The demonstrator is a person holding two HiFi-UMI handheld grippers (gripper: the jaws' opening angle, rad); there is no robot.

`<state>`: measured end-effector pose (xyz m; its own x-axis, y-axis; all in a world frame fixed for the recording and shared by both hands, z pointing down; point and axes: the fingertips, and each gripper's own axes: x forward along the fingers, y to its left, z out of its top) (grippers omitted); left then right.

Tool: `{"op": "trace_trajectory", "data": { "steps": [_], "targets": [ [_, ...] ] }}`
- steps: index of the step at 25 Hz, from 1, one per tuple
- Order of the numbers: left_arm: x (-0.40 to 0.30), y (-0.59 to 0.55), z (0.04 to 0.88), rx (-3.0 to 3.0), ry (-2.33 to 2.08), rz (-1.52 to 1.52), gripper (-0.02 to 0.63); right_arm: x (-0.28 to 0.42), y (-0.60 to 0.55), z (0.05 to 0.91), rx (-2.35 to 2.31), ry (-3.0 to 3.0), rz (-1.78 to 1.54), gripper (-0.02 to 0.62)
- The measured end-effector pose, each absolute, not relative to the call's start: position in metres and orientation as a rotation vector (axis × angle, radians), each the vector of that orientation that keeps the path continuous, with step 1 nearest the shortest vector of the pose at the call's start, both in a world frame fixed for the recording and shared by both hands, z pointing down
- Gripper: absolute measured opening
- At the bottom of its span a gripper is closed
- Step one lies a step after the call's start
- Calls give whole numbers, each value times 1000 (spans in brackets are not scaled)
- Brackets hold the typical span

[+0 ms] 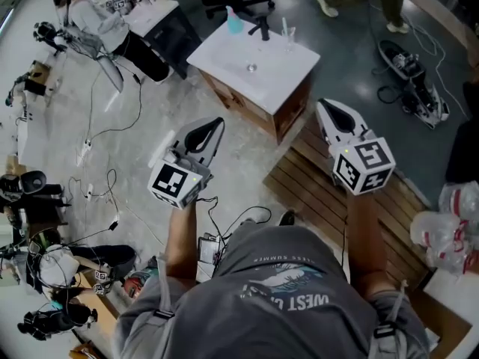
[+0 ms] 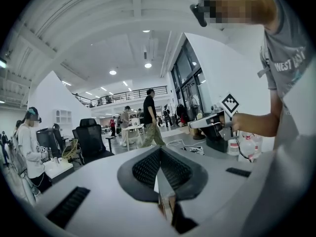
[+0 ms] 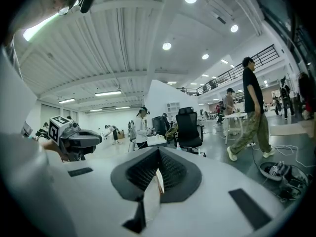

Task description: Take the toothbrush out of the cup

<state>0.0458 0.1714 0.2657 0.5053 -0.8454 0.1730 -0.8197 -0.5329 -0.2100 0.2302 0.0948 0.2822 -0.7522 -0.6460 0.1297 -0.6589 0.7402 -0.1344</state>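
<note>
A clear cup (image 1: 288, 36) with a thin toothbrush standing in it sits at the far right of a white washbasin cabinet (image 1: 277, 69), well ahead of both grippers. My left gripper (image 1: 215, 124) hangs in the air short of the cabinet's near left side, its jaws together and nothing between them. The right gripper (image 1: 321, 105) is held beside the cabinet's near right corner, also shut and empty. In the left gripper view the left gripper (image 2: 159, 168) points into the hall, with the right gripper (image 2: 217, 120) off to its right. The right gripper (image 3: 158, 174) likewise faces the hall.
A blue bottle (image 1: 234, 22) stands at the cabinet's back edge. A wooden pallet (image 1: 322, 193) lies under my right arm. Cables (image 1: 97, 133) trail over the floor at left. A seated person (image 1: 93, 17) is at a desk far left, and plastic bags (image 1: 449, 226) sit at right.
</note>
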Motion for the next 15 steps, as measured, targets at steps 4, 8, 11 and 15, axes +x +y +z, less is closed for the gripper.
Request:
{"op": "trace_trajectory", "data": {
  "steps": [4,8,11,15],
  "targets": [
    [51,157,259,-2615,1425,-391,-2,243,86,284,1106,-2851,282,11],
    [54,142,253,-2636,1389,-389,-2,253,76,283,1164,-2828,296,11],
    [53,130,251,-2650,1349,-376,-2,256,69,283,1208,-2806,299,11],
    [44,112,255,-2671,1294,-333,-2,255,63,287,1279,-2764,288,11]
  ]
}}
